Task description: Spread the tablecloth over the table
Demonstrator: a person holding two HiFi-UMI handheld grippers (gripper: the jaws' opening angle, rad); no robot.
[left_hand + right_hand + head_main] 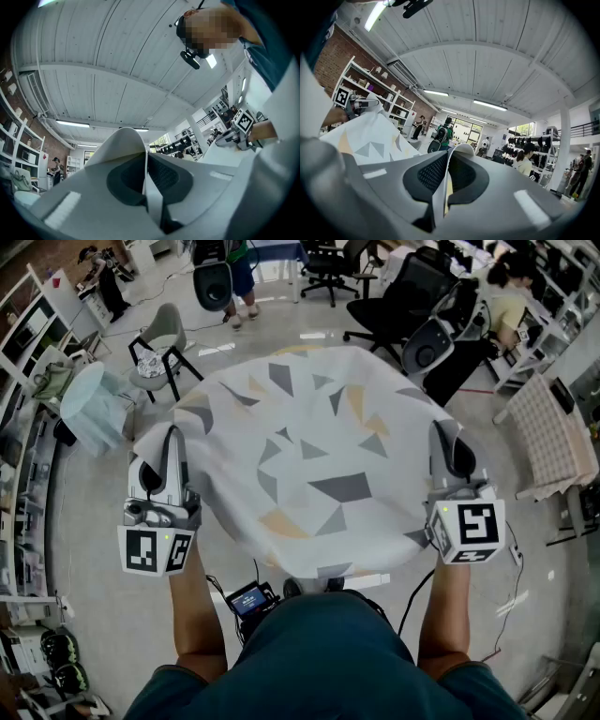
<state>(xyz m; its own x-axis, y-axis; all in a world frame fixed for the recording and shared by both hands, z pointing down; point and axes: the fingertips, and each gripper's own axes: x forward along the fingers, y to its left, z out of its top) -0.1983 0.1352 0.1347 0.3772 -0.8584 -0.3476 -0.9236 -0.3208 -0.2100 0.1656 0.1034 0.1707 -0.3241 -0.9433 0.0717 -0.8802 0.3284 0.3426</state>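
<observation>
Head view | left hand-held gripper [172, 442] pinches tablecloth [309, 456] edge | right hand-held gripper [448, 437] pinches its other side

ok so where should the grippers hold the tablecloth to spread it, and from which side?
Pinch the thin edge at its left and right ends, one gripper each, coming from the person's side. The left gripper and right gripper are shut on the tablecloth that way now: held wide apart, the limp sheet spreads open between them.
</observation>
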